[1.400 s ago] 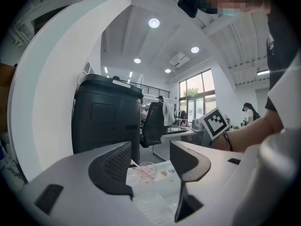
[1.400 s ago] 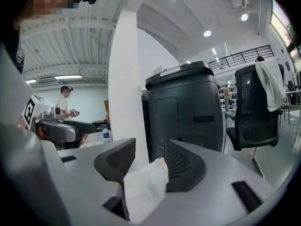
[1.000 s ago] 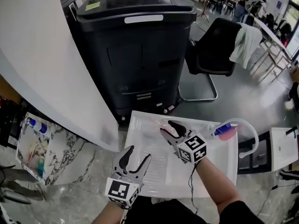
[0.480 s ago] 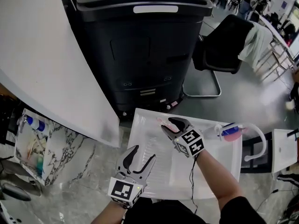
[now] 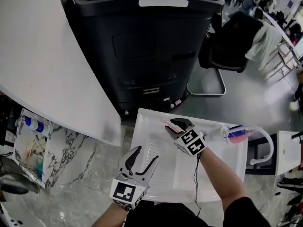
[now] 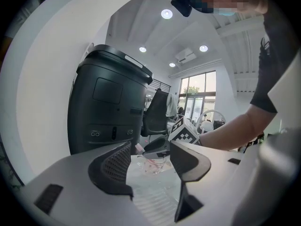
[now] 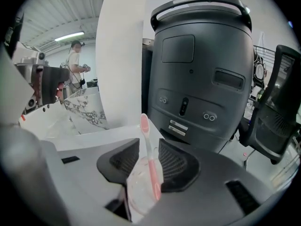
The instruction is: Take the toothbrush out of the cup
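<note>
Lowered since a second ago, my right gripper has just been closing its fingers, not yet pinching, around the toothbrush standing in the cup; next I should squeeze and lift, left gripper agape, empty.

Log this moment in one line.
right tongs: jaws just closing round toothbrush, not gripping | left tongs: open, empty | toothbrush: in cup
</note>
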